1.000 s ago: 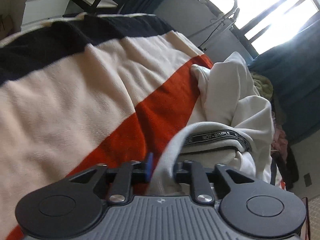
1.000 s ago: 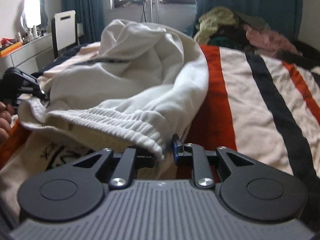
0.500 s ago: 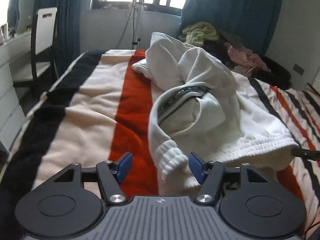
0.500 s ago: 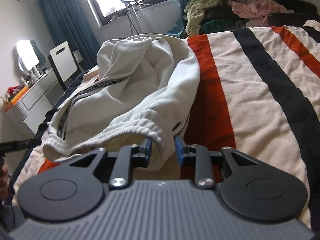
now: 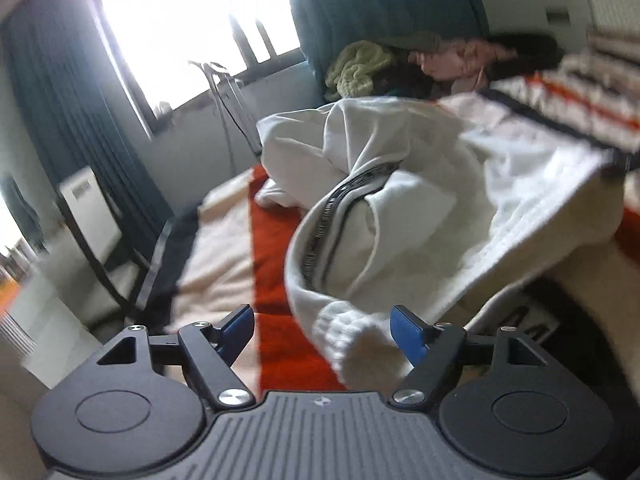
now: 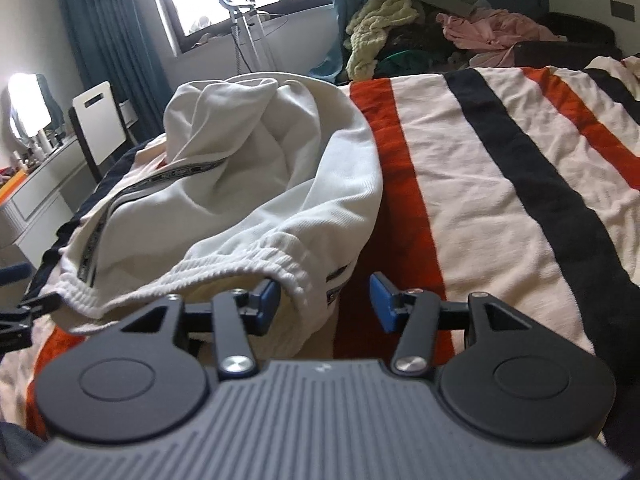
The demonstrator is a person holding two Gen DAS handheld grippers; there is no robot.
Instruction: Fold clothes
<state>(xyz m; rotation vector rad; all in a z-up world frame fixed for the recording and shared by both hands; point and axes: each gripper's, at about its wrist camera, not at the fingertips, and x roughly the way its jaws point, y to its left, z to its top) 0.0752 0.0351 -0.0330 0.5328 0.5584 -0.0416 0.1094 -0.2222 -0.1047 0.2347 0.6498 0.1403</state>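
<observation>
White sweatpants (image 6: 256,184) with a black lettered stripe down the side are bunched in a loose heap on the striped blanket (image 6: 500,184) of the bed, sitting left of centre in the right wrist view. Nothing that counts as a neat fold can be seen yet; the fabric is doubled over on itself but lumpy, with the elastic waistband (image 6: 224,264) bulging at the near edge and a ribbed cuff (image 5: 352,340) sticking out at the bottom of the left wrist view.

Both jaws have just been opening. The left hand-held gripper (image 5: 324,330) is spread wide, with the cuff lying between the blue pads and nothing pinched. The right hand-held gripper (image 6: 324,300) is parted about halfway; the waistband corner is touched by the left pad only, so it looks released rather than held.

So one rough fold-over seems to have been laid down and let go. Smoothing and at least one more fold are probably still needed before this piece can be called done. A pile of other clothes (image 6: 440,36) is left untouched at the top of the frame, so plenty of the job looks unfinished.
</observation>
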